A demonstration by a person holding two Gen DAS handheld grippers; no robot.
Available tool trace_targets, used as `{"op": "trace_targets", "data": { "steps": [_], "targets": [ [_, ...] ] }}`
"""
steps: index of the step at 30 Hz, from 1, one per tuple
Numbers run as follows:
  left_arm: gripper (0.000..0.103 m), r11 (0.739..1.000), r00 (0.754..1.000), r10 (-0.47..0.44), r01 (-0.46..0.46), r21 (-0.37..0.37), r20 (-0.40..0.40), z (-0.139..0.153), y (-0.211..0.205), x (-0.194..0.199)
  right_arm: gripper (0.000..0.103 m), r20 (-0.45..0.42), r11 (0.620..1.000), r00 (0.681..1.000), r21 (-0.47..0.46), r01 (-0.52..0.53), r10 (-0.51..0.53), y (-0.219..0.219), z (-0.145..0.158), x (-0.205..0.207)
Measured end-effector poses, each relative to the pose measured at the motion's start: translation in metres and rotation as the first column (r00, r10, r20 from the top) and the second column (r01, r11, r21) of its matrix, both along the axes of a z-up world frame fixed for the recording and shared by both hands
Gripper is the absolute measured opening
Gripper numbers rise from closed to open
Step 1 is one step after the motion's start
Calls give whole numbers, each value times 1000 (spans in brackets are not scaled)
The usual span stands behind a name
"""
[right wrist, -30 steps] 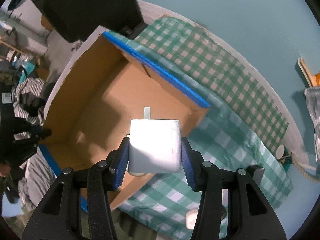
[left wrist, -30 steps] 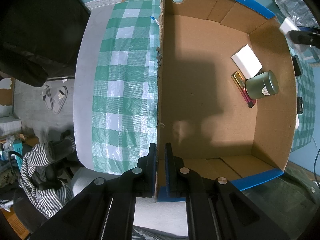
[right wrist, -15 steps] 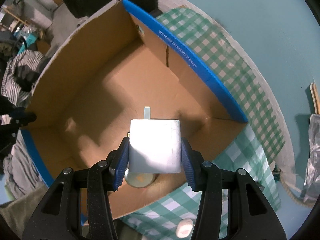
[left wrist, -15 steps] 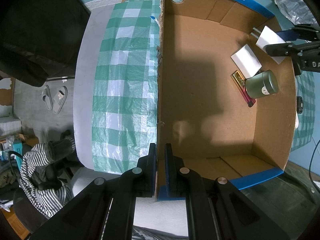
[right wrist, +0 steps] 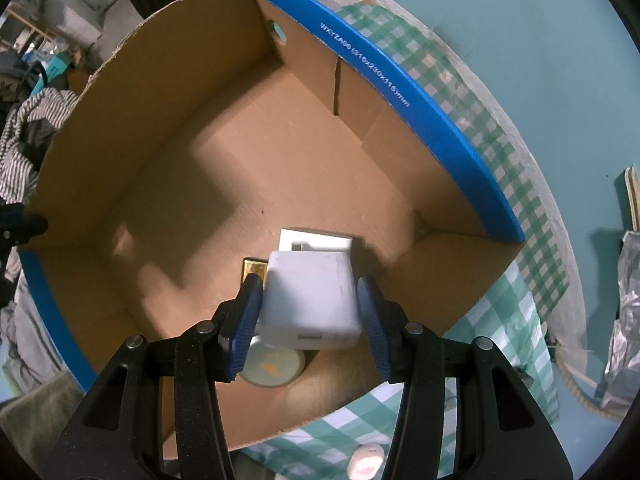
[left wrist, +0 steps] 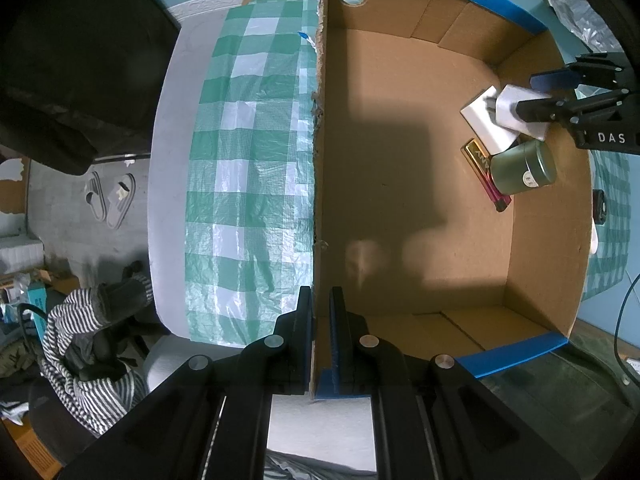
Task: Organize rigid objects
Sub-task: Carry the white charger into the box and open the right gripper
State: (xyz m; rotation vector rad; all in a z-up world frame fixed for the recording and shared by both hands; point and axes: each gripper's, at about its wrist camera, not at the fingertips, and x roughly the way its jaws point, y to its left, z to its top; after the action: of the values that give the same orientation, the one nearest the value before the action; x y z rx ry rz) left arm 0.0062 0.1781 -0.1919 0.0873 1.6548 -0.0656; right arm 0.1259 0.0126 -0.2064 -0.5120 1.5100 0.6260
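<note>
- Left gripper [left wrist: 320, 336] clamped on the near wall of the cardboard box [left wrist: 400, 208], pads pinching the board edge from both sides; presumably to steady the box while the other hand loads it.
- Right gripper [right wrist: 310, 320] clamped on a white charger block [right wrist: 310, 304], blue pads pressed on its two flat sides, metal prongs pointing away toward the box floor; a side grip that looks meant to leave the underside free for setting down.
- In the left wrist view, charger and right gripper low inside the box at about 2 o'clock, over the corner where other things already lie.
- Gathered there: a flat white box [left wrist: 486, 126] partly under the charger, a green round tin [left wrist: 524, 168] just beside it, a gold-and-pink lighter [left wrist: 486, 174] against the tin.
- Grouping in one corner probably to keep the rest of the floor free.
- Charger seemingly not yet resting on anything; release likely next.
- Green checked cloth [left wrist: 248, 168] spread under the box at 9 o'clock.
</note>
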Motion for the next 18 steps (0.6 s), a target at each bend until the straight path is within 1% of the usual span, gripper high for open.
{"op": "trace_targets", "data": {
  "steps": [7, 18],
  "targets": [
    [7, 1000, 1000, -2, 2, -1, -2, 0, 0, 1, 49, 12, 1000, 1000, -1, 15, -15, -3, 6, 3],
    [7, 1000, 1000, -10, 10, 3, -3, 0, 0, 1, 49, 34, 999, 999, 42, 30, -32, -6, 31, -1]
  ]
}}
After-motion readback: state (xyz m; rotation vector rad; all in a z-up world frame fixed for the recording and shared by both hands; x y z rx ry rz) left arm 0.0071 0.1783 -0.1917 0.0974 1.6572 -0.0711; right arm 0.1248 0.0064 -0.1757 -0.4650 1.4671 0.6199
